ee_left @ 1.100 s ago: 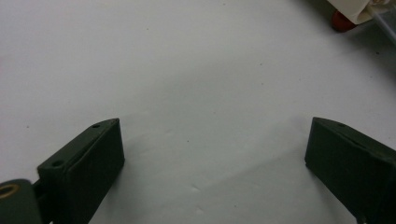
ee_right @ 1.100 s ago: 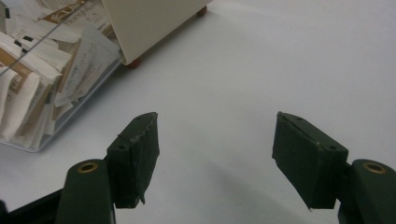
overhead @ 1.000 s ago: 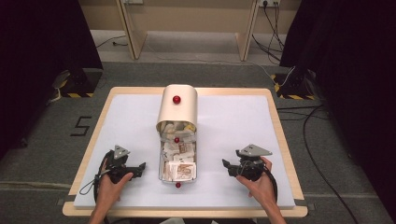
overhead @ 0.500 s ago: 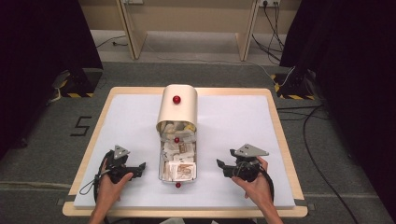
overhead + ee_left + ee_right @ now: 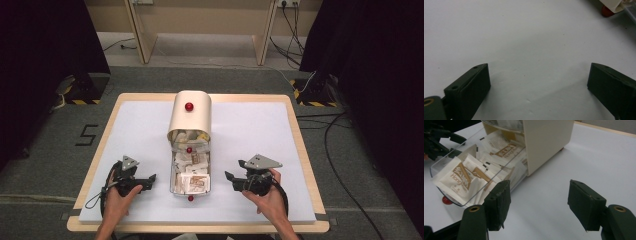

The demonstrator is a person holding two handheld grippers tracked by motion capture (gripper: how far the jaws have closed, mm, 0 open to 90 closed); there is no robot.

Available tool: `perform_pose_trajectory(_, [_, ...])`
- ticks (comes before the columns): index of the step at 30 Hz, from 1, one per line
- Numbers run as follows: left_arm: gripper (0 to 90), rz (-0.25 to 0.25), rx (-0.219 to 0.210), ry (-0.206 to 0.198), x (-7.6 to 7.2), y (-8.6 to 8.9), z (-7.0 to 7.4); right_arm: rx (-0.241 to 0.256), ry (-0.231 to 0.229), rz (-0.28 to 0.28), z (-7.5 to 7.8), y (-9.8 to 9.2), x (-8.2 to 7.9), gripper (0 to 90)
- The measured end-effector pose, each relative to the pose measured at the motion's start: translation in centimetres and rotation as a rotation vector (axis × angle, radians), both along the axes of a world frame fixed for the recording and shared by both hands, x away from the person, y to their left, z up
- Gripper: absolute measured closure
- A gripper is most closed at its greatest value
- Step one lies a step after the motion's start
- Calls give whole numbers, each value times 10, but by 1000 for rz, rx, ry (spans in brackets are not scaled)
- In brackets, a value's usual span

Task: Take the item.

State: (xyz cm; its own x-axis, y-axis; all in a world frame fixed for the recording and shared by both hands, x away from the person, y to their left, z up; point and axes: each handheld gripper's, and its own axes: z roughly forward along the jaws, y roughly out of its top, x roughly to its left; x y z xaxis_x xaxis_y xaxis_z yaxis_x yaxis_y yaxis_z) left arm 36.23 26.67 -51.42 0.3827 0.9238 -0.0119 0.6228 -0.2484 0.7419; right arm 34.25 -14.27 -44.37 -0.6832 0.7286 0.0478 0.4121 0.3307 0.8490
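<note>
A cream box (image 5: 189, 116) with a red knob on top lies mid-table. Its clear drawer (image 5: 190, 175) is pulled out toward me and holds several white and tan sachets (image 5: 461, 176). A small red knob (image 5: 190, 198) marks the drawer's near end. My left gripper (image 5: 149, 181) rests on the table left of the drawer, open and holding nothing (image 5: 539, 85). On the drawer's right side my right gripper (image 5: 231, 181) is open too, with its jaws (image 5: 540, 195) aimed at the drawer's side wall and a small gap to it.
The white mat (image 5: 260, 130) covers a wood-edged table (image 5: 300, 145). Bare mat lies on both sides of the box. In the left gripper view, a red knob (image 5: 606, 11) shows at the top right. The left gripper (image 5: 439, 140) appears beyond the drawer in the right gripper view.
My right gripper has slid left, closer to the drawer. The left gripper, the box and the drawer have stayed put.
</note>
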Motion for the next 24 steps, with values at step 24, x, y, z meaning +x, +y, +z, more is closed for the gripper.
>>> perform_pose_trajectory(24, [38, 2, -3, -2, 0, 0, 0, 30, -17, 120, 13, 33, -13, 394])
